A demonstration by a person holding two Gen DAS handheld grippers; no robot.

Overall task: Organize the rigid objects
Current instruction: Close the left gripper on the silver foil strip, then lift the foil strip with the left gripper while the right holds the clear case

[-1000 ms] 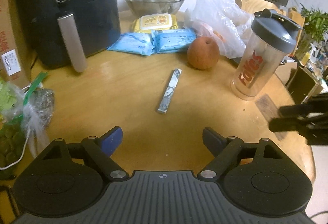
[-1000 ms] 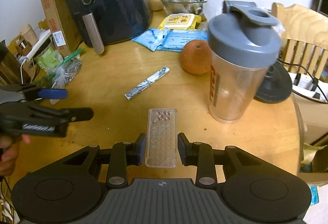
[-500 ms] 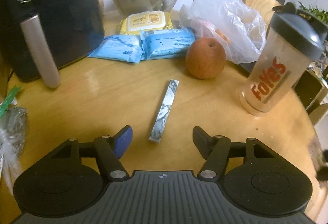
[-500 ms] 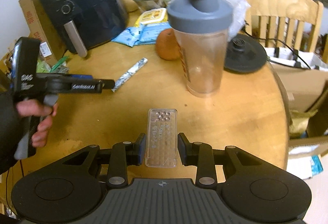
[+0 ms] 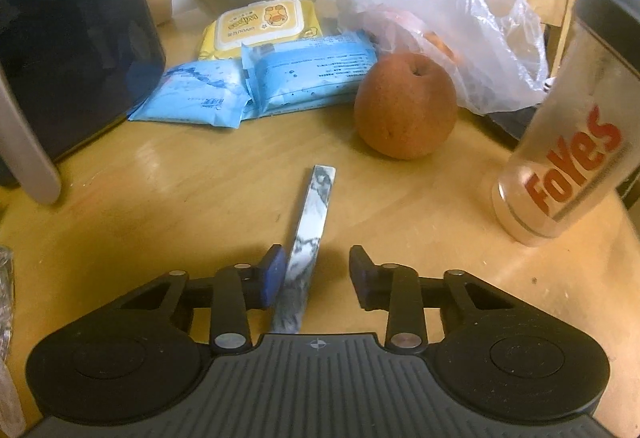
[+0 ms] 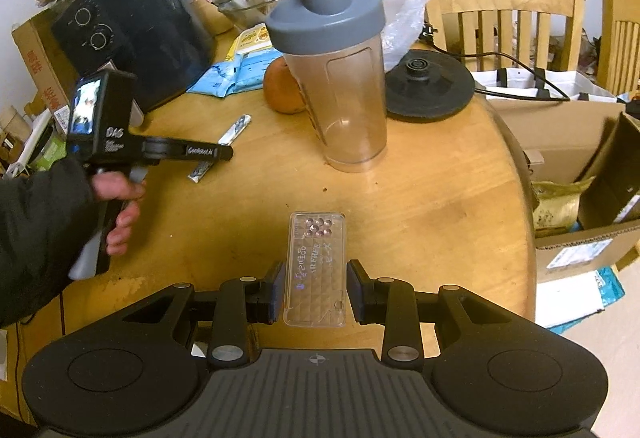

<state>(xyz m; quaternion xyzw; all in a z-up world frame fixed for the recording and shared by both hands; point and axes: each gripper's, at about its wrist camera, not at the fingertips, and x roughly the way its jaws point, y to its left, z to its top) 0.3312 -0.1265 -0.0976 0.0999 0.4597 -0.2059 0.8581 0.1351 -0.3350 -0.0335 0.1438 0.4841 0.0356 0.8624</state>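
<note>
We have 2 grippers at work over the round wooden table (image 6: 440, 205), and we place everything against the shaker bottle (image 6: 332, 77) standing near the table's middle.

Our right gripper (image 6: 315, 292) is closed on a clear plastic case (image 6: 316, 270), both pads pressed to its long edges, held above the table on the near side of the bottle. We judge the case light, stiff and rather slick, so squeezing the long edges near the middle suits it; a harder pinch might crack or bow it.

Our left gripper (image 5: 316, 272) stands open around the near end of a thin marbled bar (image 5: 310, 230), which lies flat on the wood to the left of the bottle, its far end pointing toward the brown round fruit (image 5: 406, 105). The blue left pad (image 5: 274, 274) looks to be touching or just beside the bar's edge, while the right finger is apart from it.

We judge the bar rigid, light and low-lying, so it could skate sideways or tip up as the jaws close. Holding it across its narrow width, further in from the end, should keep it level.

Behind the fruit lie blue wipe packs (image 5: 256, 85), which are soft.
</note>
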